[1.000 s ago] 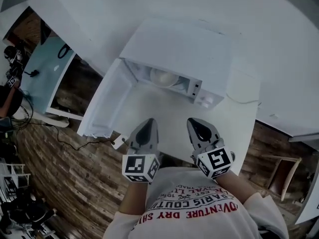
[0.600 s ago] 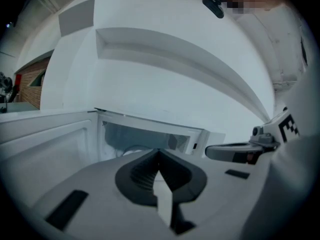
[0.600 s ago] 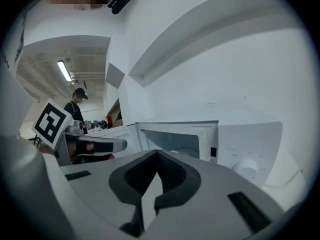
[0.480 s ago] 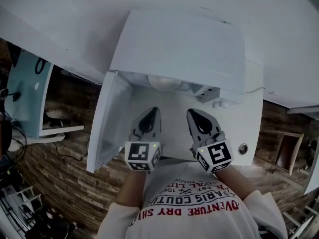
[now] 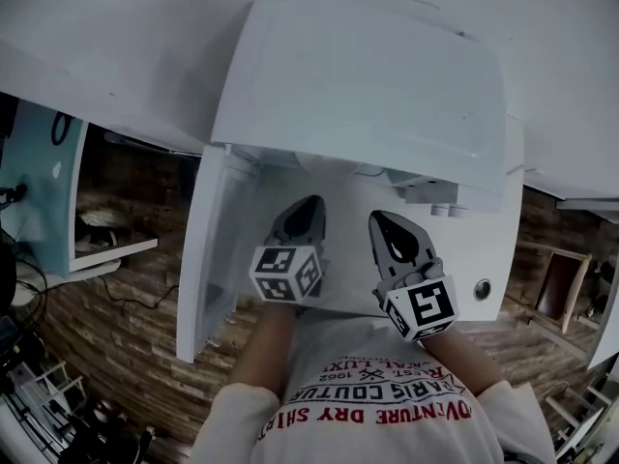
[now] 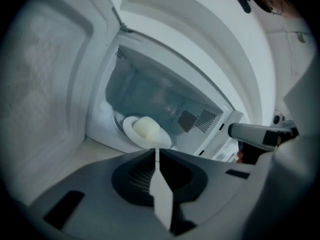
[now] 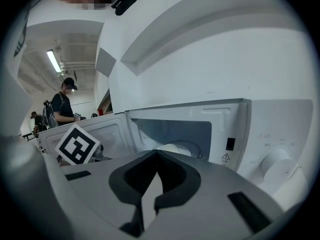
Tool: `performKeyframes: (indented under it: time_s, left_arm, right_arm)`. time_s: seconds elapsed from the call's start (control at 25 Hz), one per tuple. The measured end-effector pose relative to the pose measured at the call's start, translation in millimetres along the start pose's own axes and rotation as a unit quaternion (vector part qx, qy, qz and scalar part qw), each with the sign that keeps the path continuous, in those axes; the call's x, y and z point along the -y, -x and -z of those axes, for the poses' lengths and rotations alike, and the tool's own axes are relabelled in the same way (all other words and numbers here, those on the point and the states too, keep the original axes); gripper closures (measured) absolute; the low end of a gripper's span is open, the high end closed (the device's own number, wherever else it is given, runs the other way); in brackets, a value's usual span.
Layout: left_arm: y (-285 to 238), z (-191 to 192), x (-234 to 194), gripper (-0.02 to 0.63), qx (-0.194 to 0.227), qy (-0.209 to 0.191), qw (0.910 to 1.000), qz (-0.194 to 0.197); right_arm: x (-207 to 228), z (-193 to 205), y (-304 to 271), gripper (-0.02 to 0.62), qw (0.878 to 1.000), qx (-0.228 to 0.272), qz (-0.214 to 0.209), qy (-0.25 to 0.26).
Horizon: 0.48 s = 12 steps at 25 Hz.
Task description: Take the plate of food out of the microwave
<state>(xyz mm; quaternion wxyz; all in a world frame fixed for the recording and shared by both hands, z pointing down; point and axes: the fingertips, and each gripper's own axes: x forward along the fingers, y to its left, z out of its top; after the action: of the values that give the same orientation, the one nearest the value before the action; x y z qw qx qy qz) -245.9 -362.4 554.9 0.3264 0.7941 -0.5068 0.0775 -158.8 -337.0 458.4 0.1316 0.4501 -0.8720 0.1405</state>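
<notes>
You are at the reach-in step, I think. The microwave (image 5: 358,85) has its door (image 5: 218,249) open. The plate (image 6: 131,129) lies flat near the middle of the microwave floor with a pale lump of food (image 6: 146,128) on top. It is round, so it has no long side. Your left gripper (image 5: 311,203) and right gripper (image 5: 379,217) are at the front edge, both pressed together and empty. Next, open the jaws and reach for the plate's near rim.

white plate (image 6: 128,129) with a pale lump of food (image 6: 146,128) sits inside the open microwave (image 5: 358,95).
</notes>
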Motion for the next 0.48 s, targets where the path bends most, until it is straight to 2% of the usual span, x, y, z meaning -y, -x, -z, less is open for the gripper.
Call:
performKeyframes:
  time_s: [0.08,0.12,0.16,0.24,0.32,0.4,0.48]
  left_arm:
    - [-10.2,4.8,-3.6,0.572,-0.006,0.049,0.9986,0.019]
    - [-14.3,6.1,-5.1,0.507,-0.005,0.081,0.9963,0.028]
    - [-17.7,6.9,-6.7,0.464,-0.002,0.115,0.9926,0.037]
    - [-23.0,7.1,-11.3,0.448,0.012,0.189,0.9808,0.048]
    - [-28.0,8.7,-18.4,0.448,0.03,0.267,0.962,0.05]
    - [-32.7,10.6,-24.7,0.448,0.046,0.34,0.9378,0.051]
    - [-36.1,12.1,-29.1,0.448,0.058,0.392,0.9168,0.051]
  right_arm:
    - [-0.8,1.2,-3.0,0.591,1.0,-0.003,-0.002,0.002]
    - [-0.8,2.6,-4.6,0.591,1.0,-0.005,-0.004,0.002]
    - [-0.5,4.5,-6.0,0.591,1.0,-0.008,-0.005,0.0]
    - [1.4,8.6,-8.2,0.591,1.0,-0.014,-0.008,-0.002]
    - [4.6,11.8,-9.3,0.591,1.0,-0.02,-0.01,-0.002]
    - [7.7,14.2,-9.9,0.591,1.0,-0.023,-0.012,-0.003]
    - [9.2,14.5,-10.7,0.591,1.0,-0.025,-0.015,-0.001]
